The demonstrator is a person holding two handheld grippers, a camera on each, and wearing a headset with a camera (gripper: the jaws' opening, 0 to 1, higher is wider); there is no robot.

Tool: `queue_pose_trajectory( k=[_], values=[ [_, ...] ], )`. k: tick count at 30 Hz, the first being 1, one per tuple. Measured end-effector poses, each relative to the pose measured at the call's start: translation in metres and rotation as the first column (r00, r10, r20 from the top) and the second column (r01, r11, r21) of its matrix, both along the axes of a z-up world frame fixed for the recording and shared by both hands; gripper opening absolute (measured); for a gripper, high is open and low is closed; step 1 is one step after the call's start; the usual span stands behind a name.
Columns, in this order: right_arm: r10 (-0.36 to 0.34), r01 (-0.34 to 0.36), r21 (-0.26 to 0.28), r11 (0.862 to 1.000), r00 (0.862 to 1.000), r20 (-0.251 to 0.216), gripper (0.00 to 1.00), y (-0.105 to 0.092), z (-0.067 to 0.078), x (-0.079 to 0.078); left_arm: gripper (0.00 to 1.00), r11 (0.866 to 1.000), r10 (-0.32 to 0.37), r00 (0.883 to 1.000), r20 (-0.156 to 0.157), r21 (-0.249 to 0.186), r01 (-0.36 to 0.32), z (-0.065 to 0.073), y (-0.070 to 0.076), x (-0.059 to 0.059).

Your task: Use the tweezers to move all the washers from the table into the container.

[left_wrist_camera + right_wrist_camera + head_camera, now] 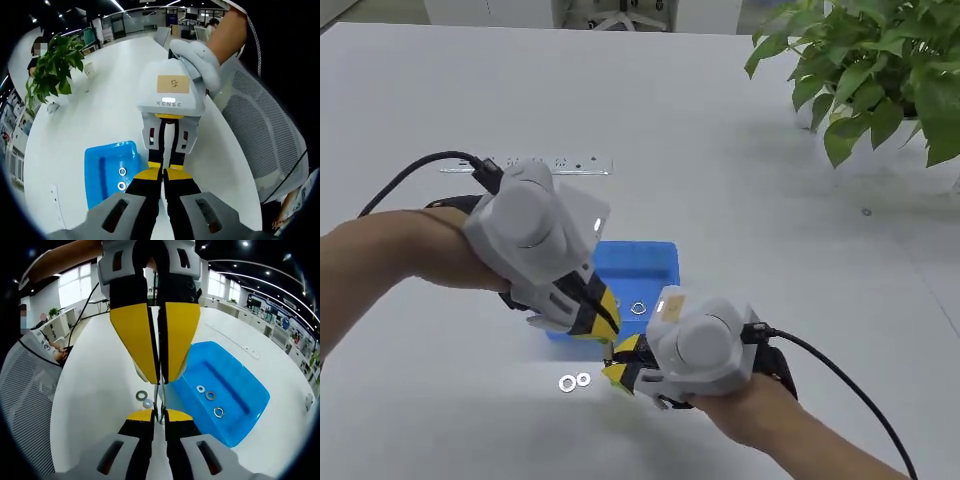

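My two grippers meet tip to tip just in front of the blue container (650, 260). The left gripper (603, 322) comes in from the upper left, the right gripper (618, 362) from the lower right. In the right gripper view, thin metal tweezers (159, 401) run between the left gripper's (159, 375) closed yellow jaws down into my right gripper (159, 416), whose jaws are also closed on them. Two washers (574, 381) lie on the table beside the tips, also seen as washers (144, 399). Three washers (210, 395) lie inside the container (245, 405).
A potted green plant (880, 70) stands at the back right. A white power strip (535, 165) lies behind the left hand. Cables trail from both grippers. The white table (740, 200) spreads open beyond the container.
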State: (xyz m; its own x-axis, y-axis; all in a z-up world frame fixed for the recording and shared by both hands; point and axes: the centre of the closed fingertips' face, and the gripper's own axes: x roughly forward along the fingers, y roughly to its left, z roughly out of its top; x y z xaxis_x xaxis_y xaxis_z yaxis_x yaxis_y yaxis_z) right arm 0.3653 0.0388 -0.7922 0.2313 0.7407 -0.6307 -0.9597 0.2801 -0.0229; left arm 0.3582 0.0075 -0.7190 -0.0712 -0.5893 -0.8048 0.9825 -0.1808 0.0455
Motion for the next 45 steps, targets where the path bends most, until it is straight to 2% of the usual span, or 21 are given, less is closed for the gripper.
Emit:
queue_pose_trajectory(
  k=[13, 32, 45],
  values=[
    [0.012, -0.012, -0.003, 1.0, 1.0, 0.006, 0.09, 0.001, 0.005, -0.003, 0.06, 1.0, 0.004, 1.0, 0.004, -0.003, -0.004, 0.006, 0.001, -0.003],
    [0.032, -0.032, -0.016, 0.999, 0.999, 0.018, 0.09, 0.001, 0.032, -0.009, 0.06, 1.0, 0.0, 1.0, 0.004, -0.027, 0.0, 0.032, 0.006, -0.009],
    [0.018, -0.018, -0.008, 1.0, 0.999, 0.028, 0.09, 0.001, 0.05, -0.005, 0.06, 0.999, -0.004, 1.0, 0.021, -0.034, 0.005, 0.05, 0.006, -0.005]
  ],
)
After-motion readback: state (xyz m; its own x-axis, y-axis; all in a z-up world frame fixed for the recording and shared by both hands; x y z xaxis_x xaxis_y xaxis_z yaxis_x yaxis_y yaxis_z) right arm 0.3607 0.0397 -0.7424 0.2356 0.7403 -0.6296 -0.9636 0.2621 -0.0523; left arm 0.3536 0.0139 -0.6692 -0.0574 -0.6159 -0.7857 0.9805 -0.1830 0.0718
